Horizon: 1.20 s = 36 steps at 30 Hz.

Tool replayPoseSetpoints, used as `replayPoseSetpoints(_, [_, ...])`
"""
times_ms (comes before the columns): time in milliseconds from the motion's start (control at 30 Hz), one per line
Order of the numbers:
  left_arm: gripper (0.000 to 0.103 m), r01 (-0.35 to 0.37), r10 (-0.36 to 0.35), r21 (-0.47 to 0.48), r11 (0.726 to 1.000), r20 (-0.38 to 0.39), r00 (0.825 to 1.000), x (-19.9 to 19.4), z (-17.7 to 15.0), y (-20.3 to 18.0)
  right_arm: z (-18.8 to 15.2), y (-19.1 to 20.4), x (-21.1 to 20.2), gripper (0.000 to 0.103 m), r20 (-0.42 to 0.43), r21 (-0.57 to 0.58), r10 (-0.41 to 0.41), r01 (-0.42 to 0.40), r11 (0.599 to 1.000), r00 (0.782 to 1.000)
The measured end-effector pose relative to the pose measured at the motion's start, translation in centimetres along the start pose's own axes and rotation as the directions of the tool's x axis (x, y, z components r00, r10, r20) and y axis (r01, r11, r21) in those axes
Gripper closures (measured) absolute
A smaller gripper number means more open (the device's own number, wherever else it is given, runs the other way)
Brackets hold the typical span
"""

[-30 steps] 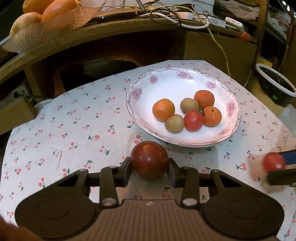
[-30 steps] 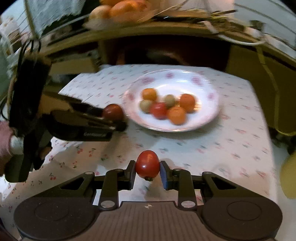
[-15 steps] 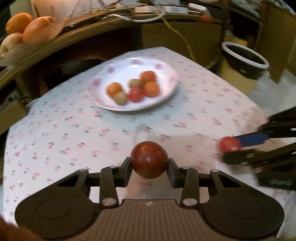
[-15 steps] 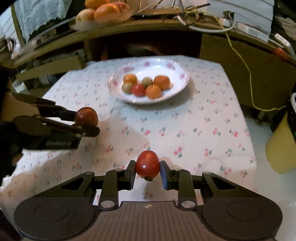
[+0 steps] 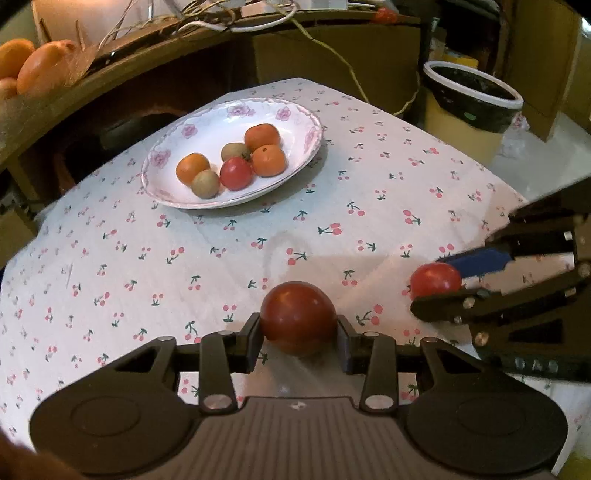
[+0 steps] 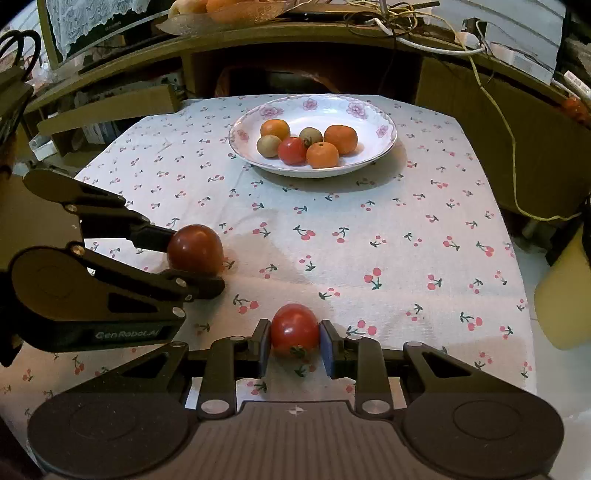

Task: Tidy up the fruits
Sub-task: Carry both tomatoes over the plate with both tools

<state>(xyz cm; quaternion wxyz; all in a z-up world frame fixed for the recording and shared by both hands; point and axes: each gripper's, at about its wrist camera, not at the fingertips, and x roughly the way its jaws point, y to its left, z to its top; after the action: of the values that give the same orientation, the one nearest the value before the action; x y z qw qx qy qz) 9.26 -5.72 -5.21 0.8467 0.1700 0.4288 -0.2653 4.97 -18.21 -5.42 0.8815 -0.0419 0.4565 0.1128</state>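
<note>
My left gripper (image 5: 298, 332) is shut on a dark red tomato (image 5: 298, 317), low over the near part of the cherry-print tablecloth; it also shows in the right wrist view (image 6: 195, 248). My right gripper (image 6: 294, 343) is shut on a smaller bright red tomato (image 6: 294, 329), seen from the left wrist view (image 5: 436, 279) at the right. A white floral plate (image 5: 299, 110) (image 6: 384, 122) stands at the far side of the table, holding three oranges, two kiwis and a red tomato (image 6: 291, 149).
A wooden shelf (image 6: 295, 33) with cables and a basket of oranges (image 5: 33, 66) runs behind the table. A black-lined bin (image 5: 472, 92) stands off the table's right edge. A yellow container (image 6: 565, 295) sits at the right.
Both grippers have pulled back from the plate towards the near table edge, each still holding its tomato. The plate looks farther away and the views have steadied.
</note>
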Motion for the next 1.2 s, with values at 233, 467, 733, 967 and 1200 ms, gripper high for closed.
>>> replayPoseSetpoints(233, [0.055,0.014,-0.014,0.002,1.0,0.013,1.0,-0.2,-0.3,0.2,0.2,-1.1,-0.2,0.068,0.009,0.031,0.023,-0.023,0.999,1.0])
replayPoseSetpoints(467, [0.054,0.026,-0.026,-0.009,1.0,0.023,0.999,0.0,-0.2,0.2,0.3,-2.4,-0.4,0.066,0.022,0.066,0.035,-0.036,0.997,0.999])
replayPoseSetpoints(733, [0.052,0.036,-0.035,-0.037,0.999,0.021,0.999,-0.1,-0.6,0.6,0.1,-2.5,-0.3,0.067,0.014,0.051,0.045,-0.046,0.998,0.999])
replayPoseSetpoints(967, [0.057,0.044,-0.043,-0.038,0.998,0.015,0.999,-0.6,-0.5,0.5,0.2,-1.9,-0.5,0.074,-0.002,0.03,0.039,-0.039,0.999,0.999])
replayPoseSetpoints(1200, [0.057,0.016,-0.014,-0.045,0.999,0.044,0.999,-1.1,0.5,1.1,1.4,-1.6,-0.8,0.075,0.031,0.028,0.031,-0.032,0.999,0.999])
